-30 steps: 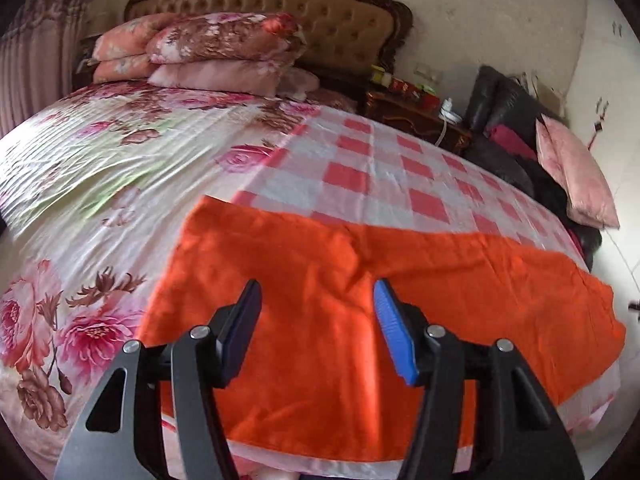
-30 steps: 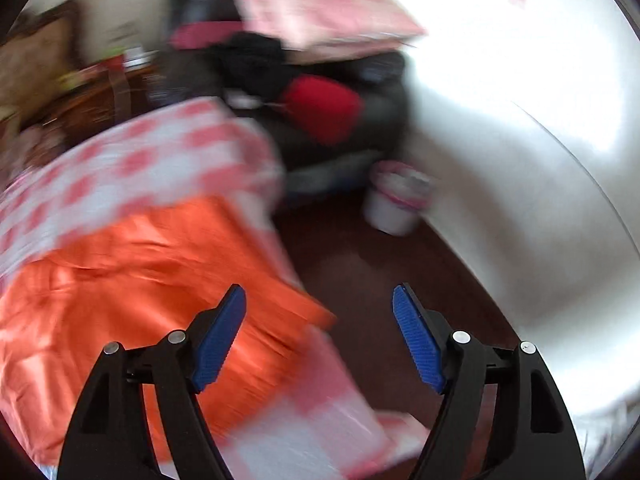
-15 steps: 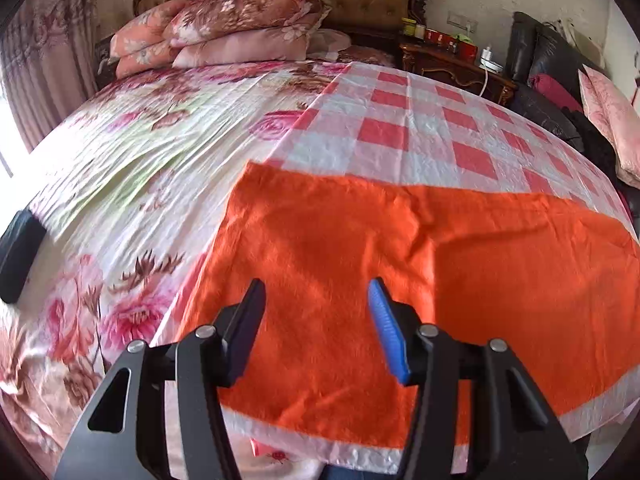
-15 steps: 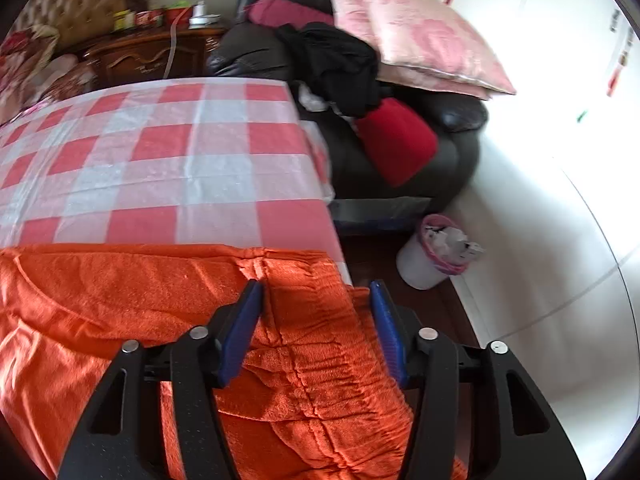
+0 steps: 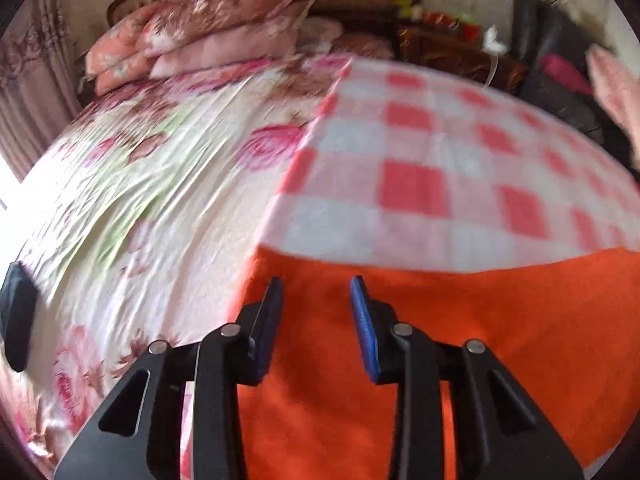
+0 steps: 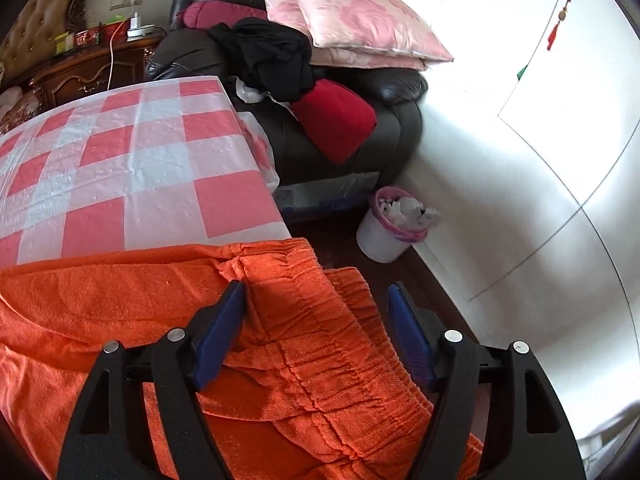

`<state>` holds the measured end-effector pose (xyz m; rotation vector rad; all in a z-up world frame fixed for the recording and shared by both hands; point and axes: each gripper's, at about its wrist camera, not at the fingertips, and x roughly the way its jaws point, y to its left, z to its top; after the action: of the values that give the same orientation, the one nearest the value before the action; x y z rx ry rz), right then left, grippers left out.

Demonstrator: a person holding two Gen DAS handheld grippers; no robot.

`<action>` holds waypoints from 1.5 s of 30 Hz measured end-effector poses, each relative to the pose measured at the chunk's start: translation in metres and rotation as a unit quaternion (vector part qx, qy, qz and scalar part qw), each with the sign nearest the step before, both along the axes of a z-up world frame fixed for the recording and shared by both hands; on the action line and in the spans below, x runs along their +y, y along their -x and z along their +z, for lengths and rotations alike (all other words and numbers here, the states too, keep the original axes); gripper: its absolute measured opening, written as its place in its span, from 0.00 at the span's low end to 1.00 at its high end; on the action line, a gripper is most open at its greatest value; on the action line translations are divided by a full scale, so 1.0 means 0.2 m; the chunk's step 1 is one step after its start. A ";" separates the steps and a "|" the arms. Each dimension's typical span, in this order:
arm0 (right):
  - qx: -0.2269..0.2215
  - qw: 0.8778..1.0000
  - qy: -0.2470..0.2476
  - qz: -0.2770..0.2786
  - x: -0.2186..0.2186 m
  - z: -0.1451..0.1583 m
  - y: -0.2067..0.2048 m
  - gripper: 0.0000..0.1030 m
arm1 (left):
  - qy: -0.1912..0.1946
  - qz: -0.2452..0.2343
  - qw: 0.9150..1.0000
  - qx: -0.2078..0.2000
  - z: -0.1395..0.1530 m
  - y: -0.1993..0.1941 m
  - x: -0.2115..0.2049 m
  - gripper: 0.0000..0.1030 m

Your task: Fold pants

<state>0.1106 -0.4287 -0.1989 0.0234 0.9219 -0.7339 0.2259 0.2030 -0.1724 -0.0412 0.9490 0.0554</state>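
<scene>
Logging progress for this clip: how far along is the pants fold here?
Early. Done: the orange pants lie spread out on the bed, with no fold visible. In hand: the right gripper straddles the gathered waistband, the left gripper hovers over the far end; neither pinches fabric. Left: grasping, folding and smoothing.

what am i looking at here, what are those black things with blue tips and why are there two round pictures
Those are two hand-held claws that a person carries, one in each hand, each with a wide-angle camera looking along its fingers. One picture is from the left claw, the other from the right claw.

Both hover over orange pants spread on a bed with a red-checked cover and a floral sheet. The right claw is over the gathered waistband at the bed's edge, the left near the opposite end.

Nothing is gripped: both claws are open. The left's jaws have just been closing, the right's opening.
</scene>
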 end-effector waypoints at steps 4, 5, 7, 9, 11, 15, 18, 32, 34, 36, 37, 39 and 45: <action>-0.071 0.994 -0.038 0.069 0.09 0.08 0.10 0.68 | 0.023 -0.090 0.996 0.010 -0.06 0.03 -0.26 0.35; -0.077 0.993 -0.033 0.086 0.11 0.08 0.12 0.71 | 0.018 -0.099 0.995 0.015 -0.09 0.02 -0.30 0.37; -0.044 0.993 -0.016 0.111 0.14 0.05 0.11 0.74 | 0.010 -0.080 0.997 -0.004 -0.11 0.00 -0.27 0.39; 0.011 0.996 -0.012 0.089 0.06 -0.04 0.09 0.74 | 0.002 -0.036 0.999 -0.010 -0.12 -0.02 -0.18 0.41; -0.011 0.996 -0.065 0.063 -0.08 -0.04 0.14 0.80 | -0.039 0.019 0.999 -0.001 -0.13 -0.03 -0.10 0.65; -0.039 0.996 -0.049 0.057 -0.06 0.11 0.22 0.81 | -0.038 0.044 0.998 -0.040 0.02 0.09 -0.10 0.60; -0.087 0.974 -0.096 0.184 0.29 0.23 0.33 0.81 | 0.006 -0.043 0.996 -0.083 0.10 0.27 -0.47 0.62; -0.014 0.946 -0.125 0.298 0.80 -0.11 0.59 0.90 | -0.021 -0.188 0.981 -0.042 -0.21 0.59 -1.07 0.90; -0.026 0.947 -0.123 0.294 0.79 -0.11 0.60 0.90 | -0.018 -0.154 0.987 -0.036 -0.22 0.59 -0.98 0.91; -0.029 0.948 -0.122 0.292 0.80 -0.11 0.60 0.91 | -0.038 -0.134 0.990 -0.037 -0.19 0.59 -0.94 0.91; -0.027 0.949 -0.122 0.289 0.81 -0.11 0.60 0.91 | -0.059 -0.127 0.989 -0.035 -0.18 0.60 -0.94 0.90; -0.013 0.950 -0.130 0.284 0.79 -0.09 0.60 0.90 | -0.087 -0.129 0.987 -0.028 -0.13 0.61 -0.99 0.80; -0.193 0.948 -0.219 0.126 0.22 0.18 0.92 0.87 | -0.021 -0.320 0.943 -0.093 0.09 0.79 -1.56 0.64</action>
<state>-0.0729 -0.3842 -0.1619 0.4212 0.6776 -0.2587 0.0679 -0.1090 -0.1547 0.2981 0.7356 -0.5219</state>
